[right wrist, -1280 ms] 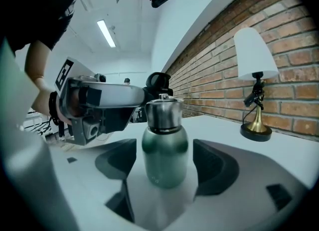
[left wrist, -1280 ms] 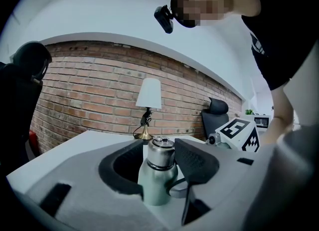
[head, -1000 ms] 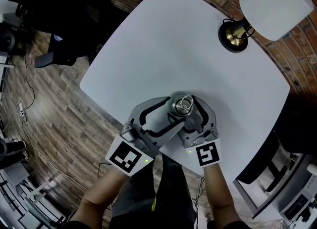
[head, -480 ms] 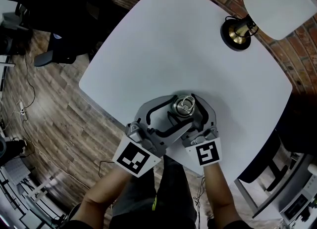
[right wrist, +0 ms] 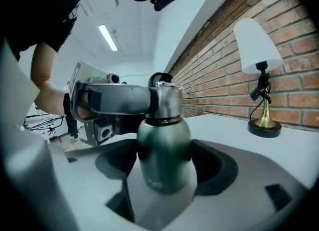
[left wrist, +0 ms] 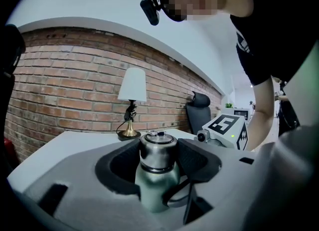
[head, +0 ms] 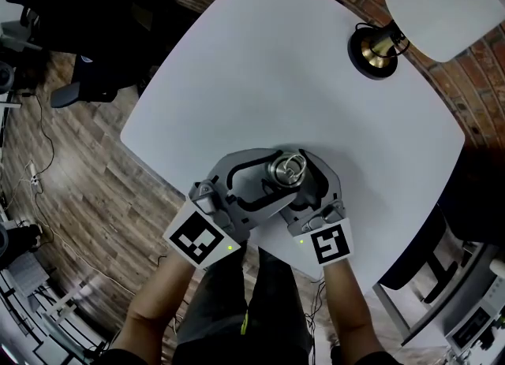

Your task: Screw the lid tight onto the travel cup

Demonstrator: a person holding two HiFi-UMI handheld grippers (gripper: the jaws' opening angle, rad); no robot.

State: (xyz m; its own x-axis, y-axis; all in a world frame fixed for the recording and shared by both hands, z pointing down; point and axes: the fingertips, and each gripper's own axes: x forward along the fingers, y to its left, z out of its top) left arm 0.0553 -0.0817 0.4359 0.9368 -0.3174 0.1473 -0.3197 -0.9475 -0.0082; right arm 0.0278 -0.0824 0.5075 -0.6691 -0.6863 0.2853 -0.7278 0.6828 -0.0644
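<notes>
A green travel cup [head: 278, 184] with a silver lid [head: 287, 169] stands upright near the front edge of the white table [head: 260, 72]. My left gripper [head: 276, 176] reaches in from the lower left and its pads [left wrist: 192, 157] press on either side of the lid [left wrist: 157, 147]. Its jaws have just been closing, with the lid between them. My right gripper [head: 306, 180] comes from the lower right and is shut on the green body [right wrist: 163, 145] below the lid [right wrist: 167, 103]. One left jaw lies level across the lid in the right gripper view.
A brass table lamp [head: 375, 50] with a white shade [head: 438, 5] stands at the table's far right, by the brick wall [left wrist: 60, 90]. A black office chair [head: 87, 80] is on the wooden floor to the left. The person's arms [head: 158, 316] come over the table's front edge.
The left gripper has turned a little about the lid, and its marker cube has shifted left and up in the head view. The right gripper and the cup have stayed in place.
</notes>
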